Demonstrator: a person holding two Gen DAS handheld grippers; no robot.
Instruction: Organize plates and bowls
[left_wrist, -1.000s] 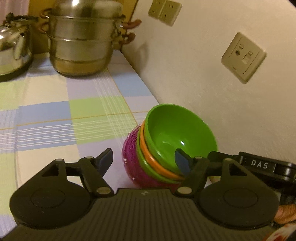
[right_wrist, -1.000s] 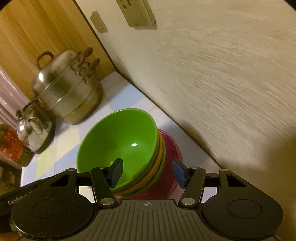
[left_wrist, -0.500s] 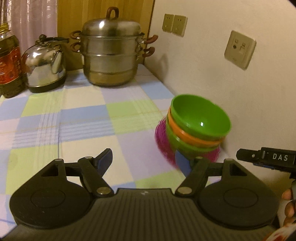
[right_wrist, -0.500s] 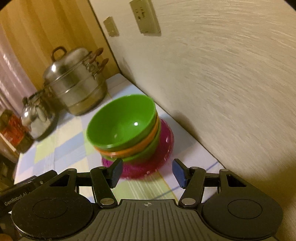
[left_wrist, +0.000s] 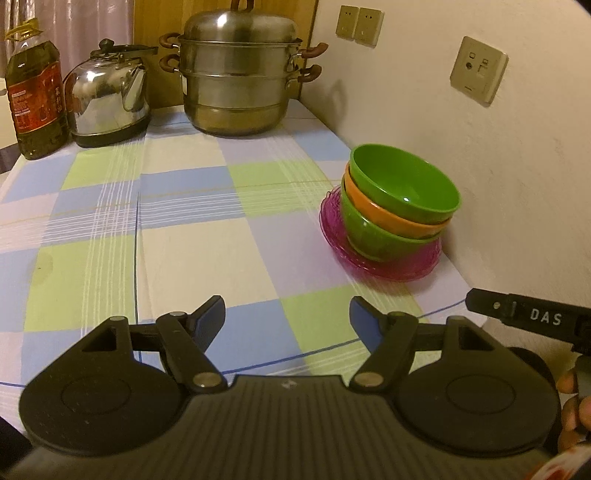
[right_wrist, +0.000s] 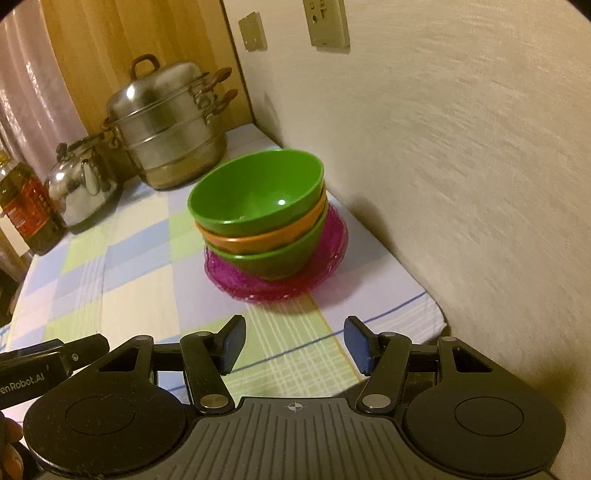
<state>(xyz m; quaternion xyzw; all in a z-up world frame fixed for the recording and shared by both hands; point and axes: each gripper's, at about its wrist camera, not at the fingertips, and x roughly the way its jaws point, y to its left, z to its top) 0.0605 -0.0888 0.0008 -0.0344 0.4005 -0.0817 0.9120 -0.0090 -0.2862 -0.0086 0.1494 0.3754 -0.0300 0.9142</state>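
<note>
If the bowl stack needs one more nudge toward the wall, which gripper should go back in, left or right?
Right, probably. The bowl stack on the pink plate sits nearly straight ahead of the right gripper, whose jaws are open and empty. From the left gripper, also open, the stack lies off to the right by the wall.

The right gripper (left_wrist: 535, 317), at the right edge of the left wrist view, bears white letters "DAS". The left gripper (right_wrist: 33, 376), at the left edge of the right wrist view, bears "enRobot.AI", cut off. The far-left oil bottle (left_wrist: 33, 92) has a red label, unreadable.
</note>
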